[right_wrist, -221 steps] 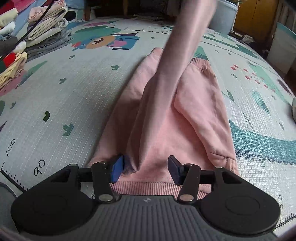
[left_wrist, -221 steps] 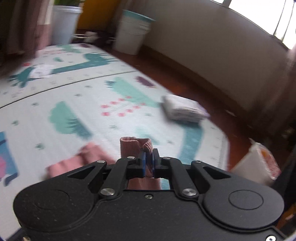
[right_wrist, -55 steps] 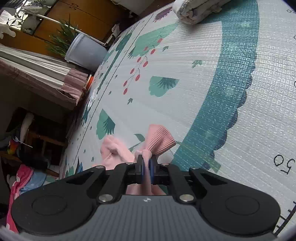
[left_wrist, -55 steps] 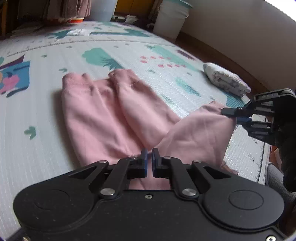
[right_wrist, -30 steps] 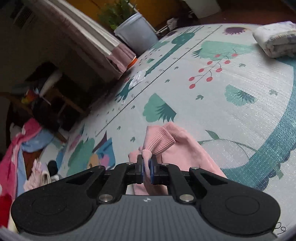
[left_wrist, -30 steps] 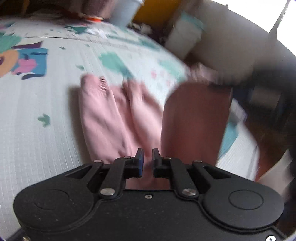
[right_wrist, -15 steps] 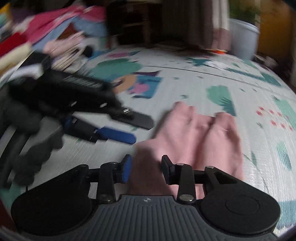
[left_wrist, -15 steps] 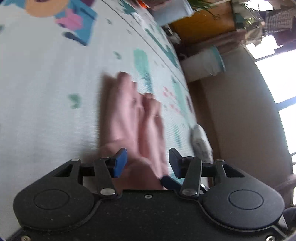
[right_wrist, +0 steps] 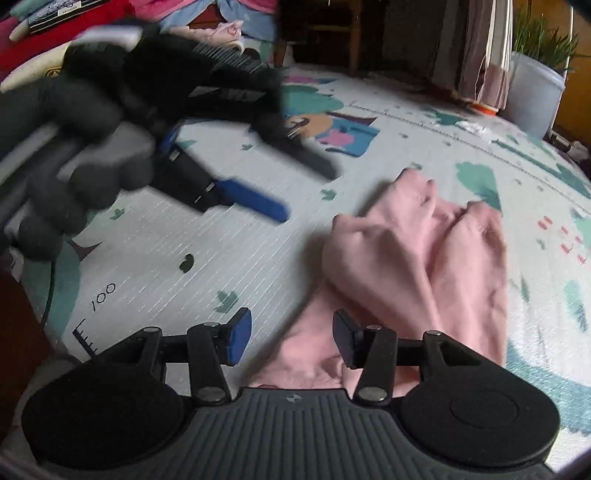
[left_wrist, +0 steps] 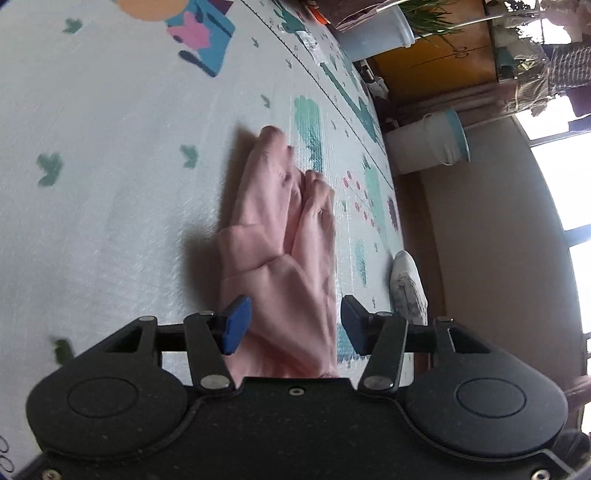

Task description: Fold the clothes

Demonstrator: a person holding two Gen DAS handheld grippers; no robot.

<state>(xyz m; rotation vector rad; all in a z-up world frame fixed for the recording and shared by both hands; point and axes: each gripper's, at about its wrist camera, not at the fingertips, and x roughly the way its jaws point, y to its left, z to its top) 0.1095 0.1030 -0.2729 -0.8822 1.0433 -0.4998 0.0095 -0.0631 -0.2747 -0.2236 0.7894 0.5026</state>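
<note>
A pink garment (left_wrist: 280,240) lies folded on the play mat (left_wrist: 110,147), its cuffed ends pointing away. My left gripper (left_wrist: 293,325) hovers over the garment's near end, its jaws opening; cloth shows below the gap, but the blue pads do not press on it. In the right wrist view the same pink garment (right_wrist: 424,258) lies ahead and to the right. My right gripper (right_wrist: 291,339) stands over its near left edge with its jaws opening, gripping nothing. The left gripper (right_wrist: 304,192) shows there too, blurred, held in a gloved hand (right_wrist: 74,166) left of the garment.
A folded white cloth (left_wrist: 408,284) lies at the mat's far edge. A white bucket (left_wrist: 428,147) and a potted plant (right_wrist: 532,96) stand past the mat on the floor. A pile of coloured clothes (right_wrist: 110,22) lies behind the gloved hand.
Both grippers were shut on the pink garment and have let it go and opened. The lifted part now lies folded over the rest. Both hands rolled and drew back.
</note>
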